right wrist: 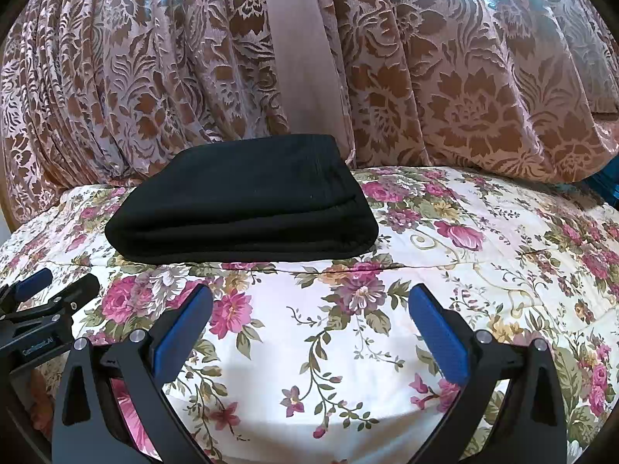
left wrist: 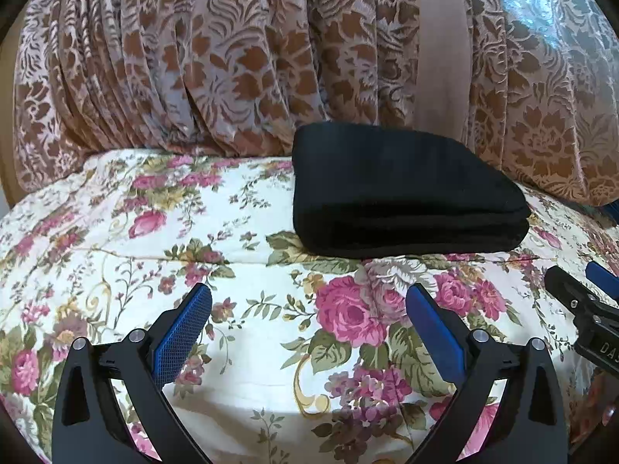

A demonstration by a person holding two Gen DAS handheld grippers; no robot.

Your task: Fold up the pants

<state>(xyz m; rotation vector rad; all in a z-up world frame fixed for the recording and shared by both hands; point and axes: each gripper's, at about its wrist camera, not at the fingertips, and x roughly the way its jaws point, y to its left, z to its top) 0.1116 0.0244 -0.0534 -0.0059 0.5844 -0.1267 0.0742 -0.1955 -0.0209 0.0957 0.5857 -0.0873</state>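
Note:
The black pants (left wrist: 402, 201) lie folded into a thick flat rectangle on the floral bedspread (left wrist: 247, 232), near the curtain. They also show in the right wrist view (right wrist: 247, 208). My left gripper (left wrist: 309, 301) is open and empty, above the bedspread, short of the pants. My right gripper (right wrist: 309, 301) is open and empty too, in front of the pants and a little to their right. The right gripper shows at the right edge of the left wrist view (left wrist: 580, 290). The left gripper shows at the left edge of the right wrist view (right wrist: 54, 286).
A brown and pink patterned curtain (left wrist: 251, 62) hangs right behind the bed. It also fills the back of the right wrist view (right wrist: 464, 89). A seam (right wrist: 387, 265) in the bedspread runs across just in front of the pants.

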